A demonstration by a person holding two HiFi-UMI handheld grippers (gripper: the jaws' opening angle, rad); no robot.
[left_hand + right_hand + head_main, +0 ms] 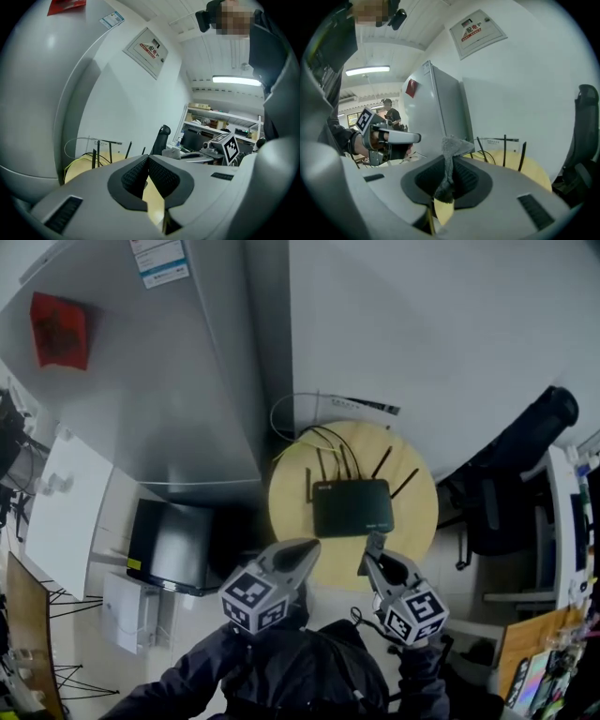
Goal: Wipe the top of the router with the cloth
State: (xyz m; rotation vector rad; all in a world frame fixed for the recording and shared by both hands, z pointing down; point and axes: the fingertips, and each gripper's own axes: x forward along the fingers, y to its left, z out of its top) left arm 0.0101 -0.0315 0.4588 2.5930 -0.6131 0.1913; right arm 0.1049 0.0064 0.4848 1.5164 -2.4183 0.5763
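Closest in, at the bottom of the head view: dark jacket (300,676), both marker cubes just above it. On the left, left gripper (309,549), closed up tight, with ribbed pads (136,176) meeting at the tip in its own view and nothing pinched between. On the right, right gripper (375,549), clamped on the grey cloth (451,157), a tuft poking up past the tips and the rest trapped down between the pads. Hovering side by side, both of them, at the near edge of the round wooden table (286,488). Sitting flat mid-table, black router (352,508), with antennas (307,486) sticking up along its far side. Cloth just beside the router's near edge in the head view, top face fully on show. Left of the table, tall grey fridge (159,381), red sticker up high. Right of it, dark office chair (511,460), well apart from the router.
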